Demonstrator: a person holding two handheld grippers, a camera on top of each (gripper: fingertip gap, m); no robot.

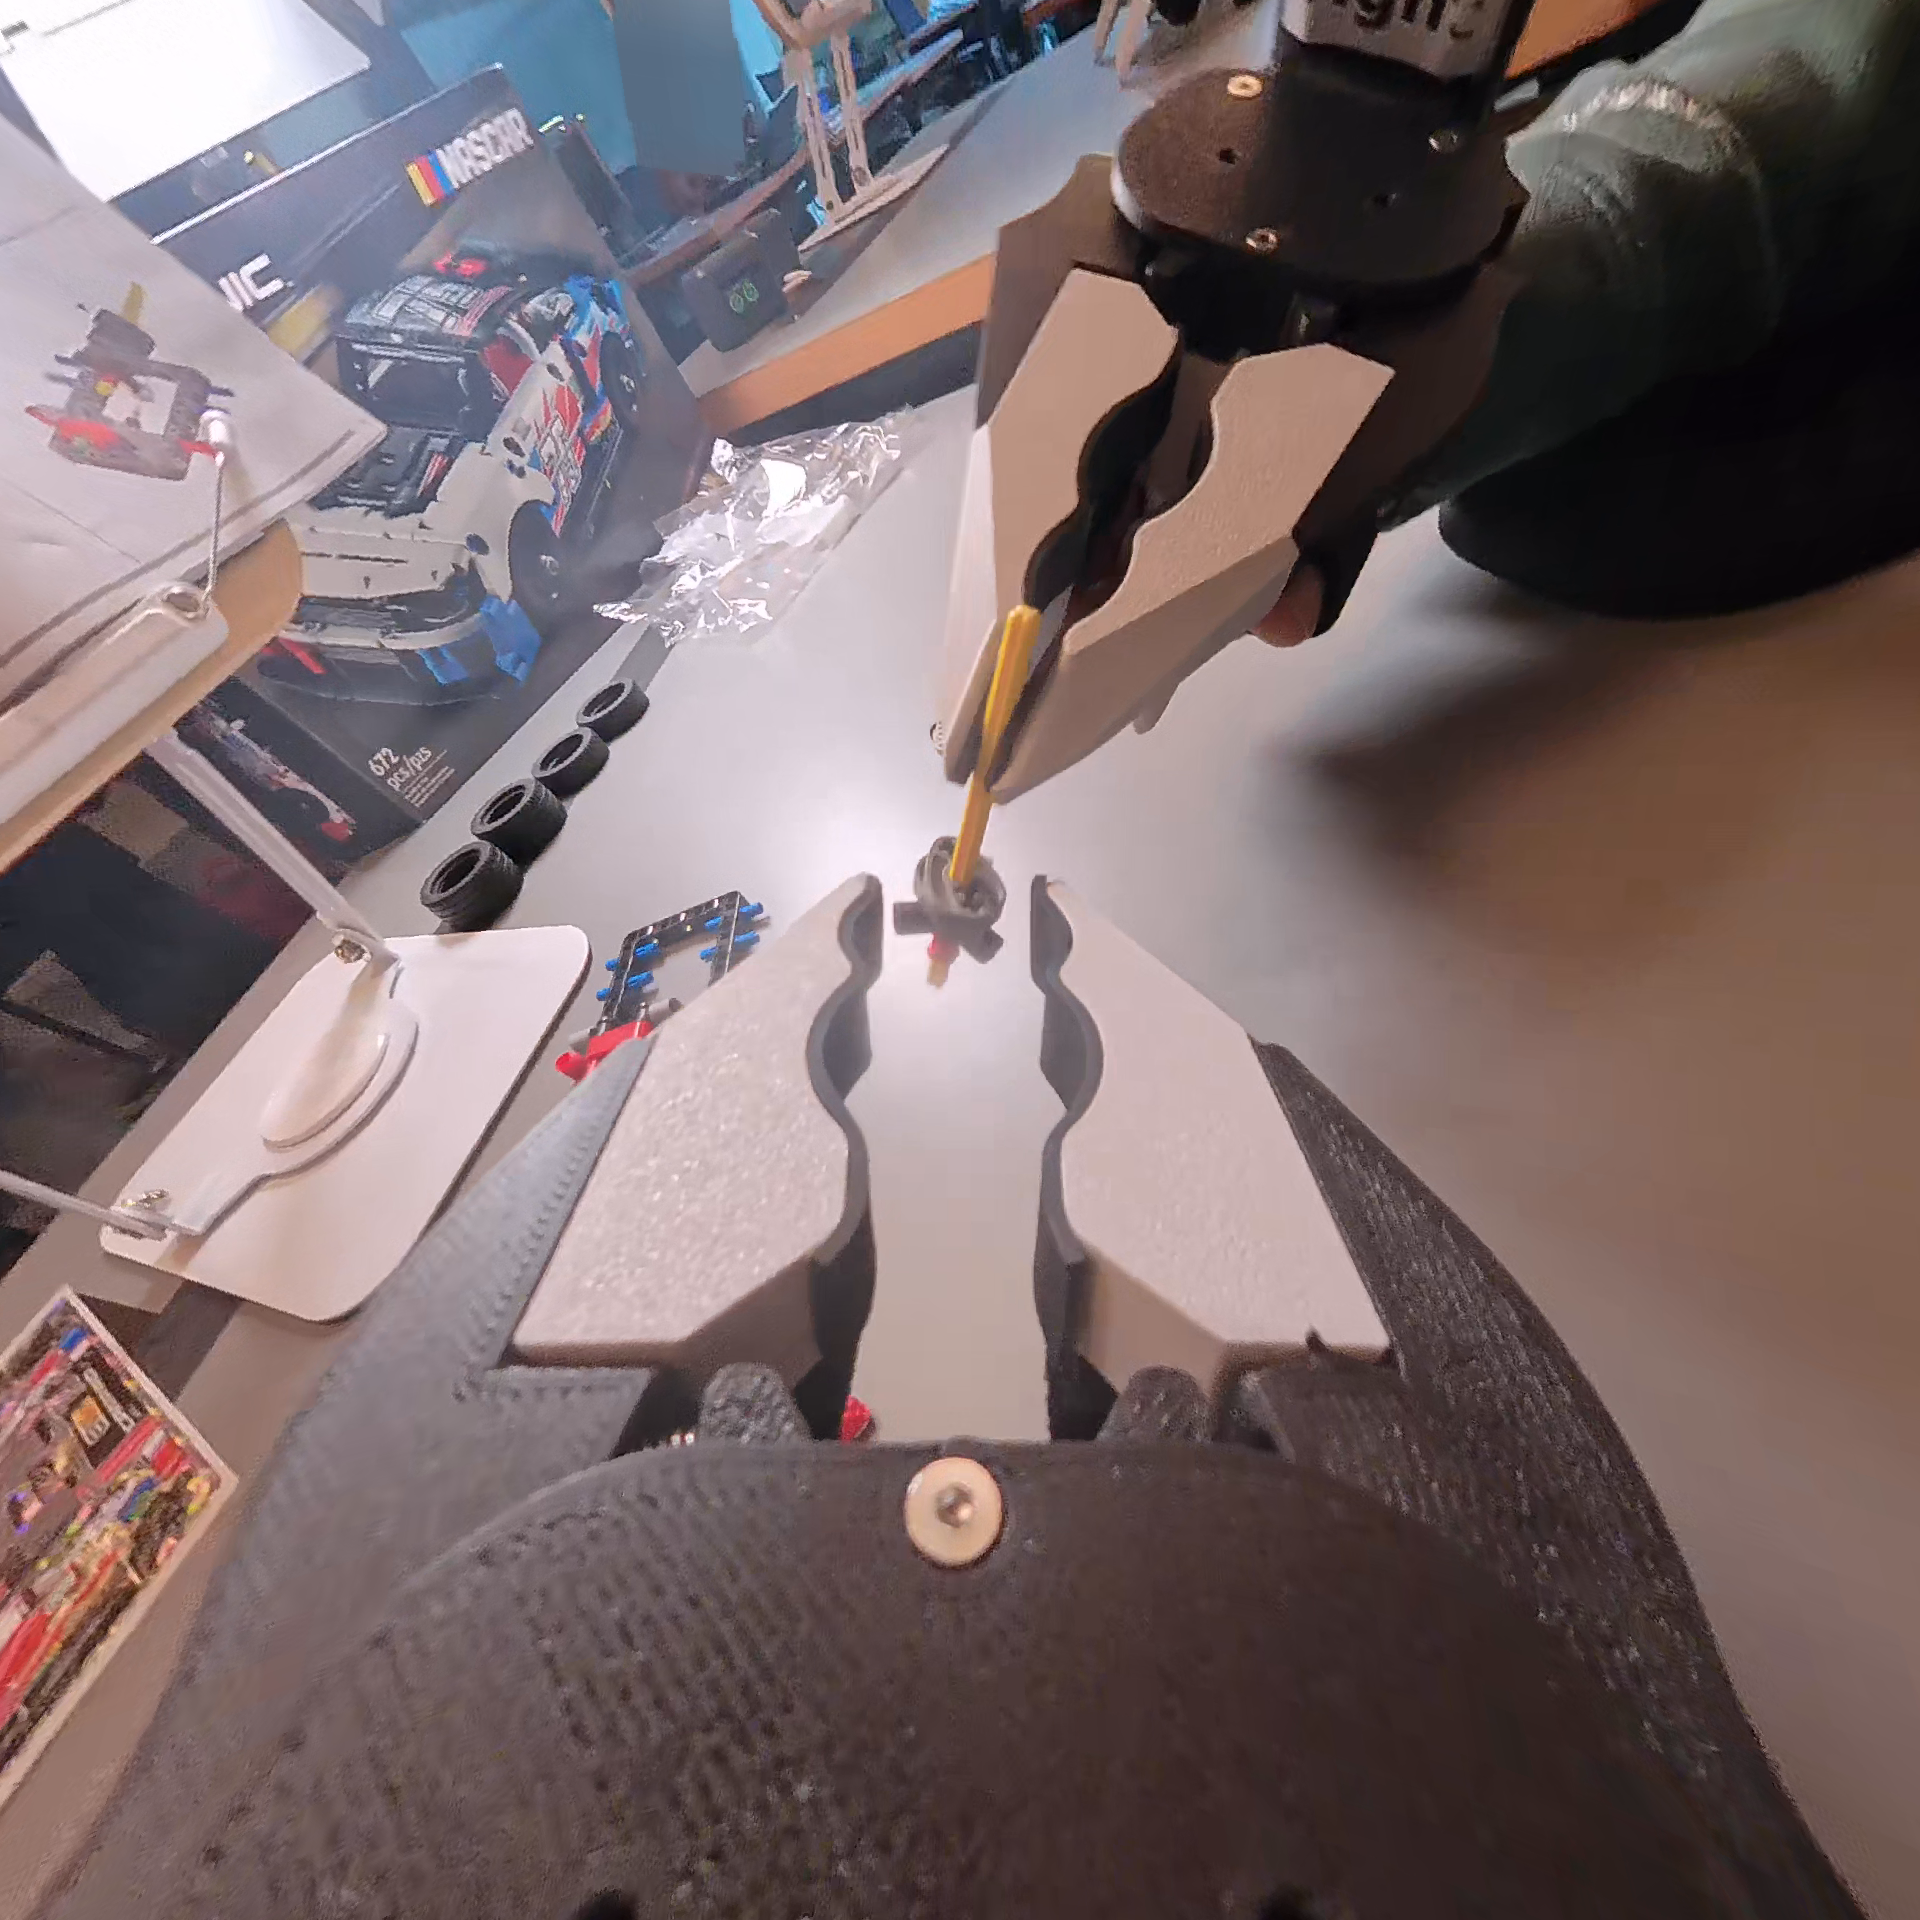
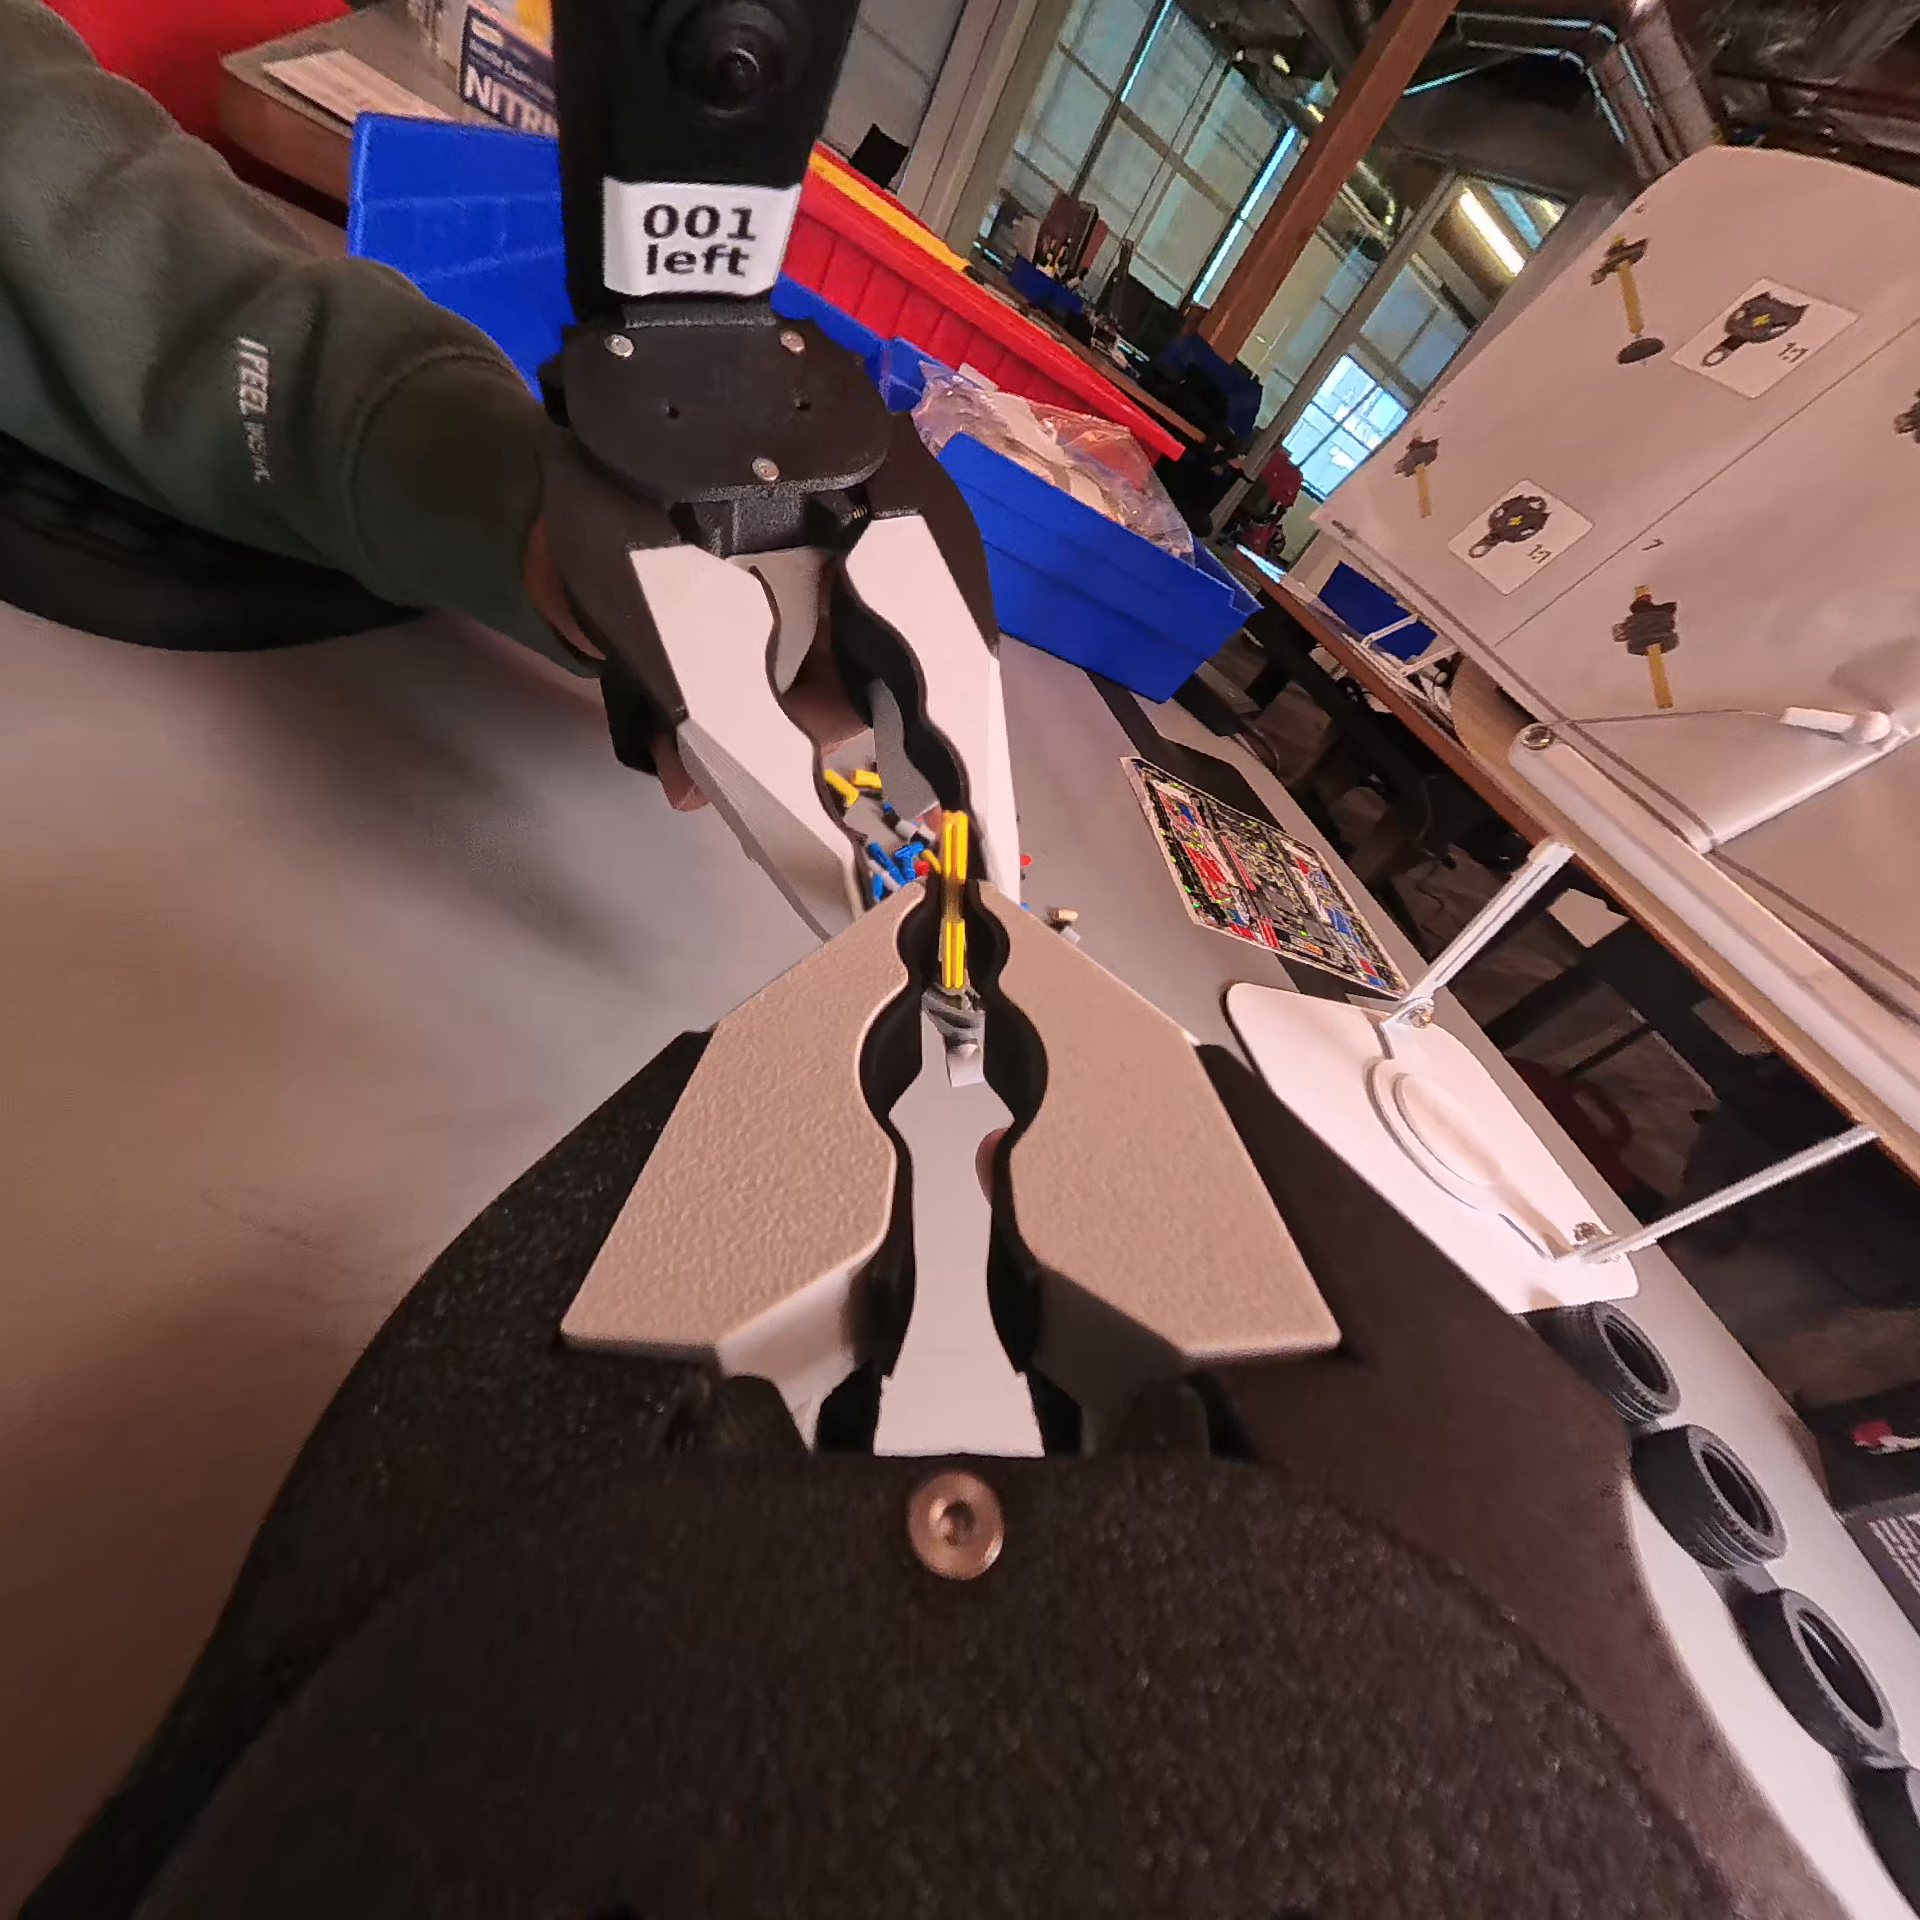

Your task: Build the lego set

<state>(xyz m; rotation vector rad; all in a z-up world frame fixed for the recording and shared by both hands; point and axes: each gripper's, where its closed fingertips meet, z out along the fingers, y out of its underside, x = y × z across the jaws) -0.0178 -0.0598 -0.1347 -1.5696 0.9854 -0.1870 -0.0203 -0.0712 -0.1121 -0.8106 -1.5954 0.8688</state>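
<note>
My right gripper (image 2: 951, 902) is shut on a thin yellow axle (image 2: 954, 935). In the left wrist view this gripper (image 1: 987, 779) comes down from the upper right with the axle (image 1: 1000, 707) pointing down. The axle's lower end passes through a small dark grey gear-like piece (image 1: 948, 902) with a red bit beneath. That piece shows behind the right fingers (image 2: 958, 1016). My left gripper (image 1: 956, 909) is open and empty, its fingertips (image 1: 860, 902) on either side of the grey piece without touching it. It also shows in the right wrist view (image 2: 930, 883).
Several black tyres (image 1: 520, 821) lie left by the set box (image 1: 447, 436). A booklet (image 1: 125, 416) rests on a white stand (image 1: 343, 1101). A black frame with blue pins (image 1: 686, 951), sticker sheet (image 1: 83, 1486), plastic bag (image 1: 769, 520), loose pieces (image 2: 883, 842) and blue bins (image 2: 1091, 561) surround the spot.
</note>
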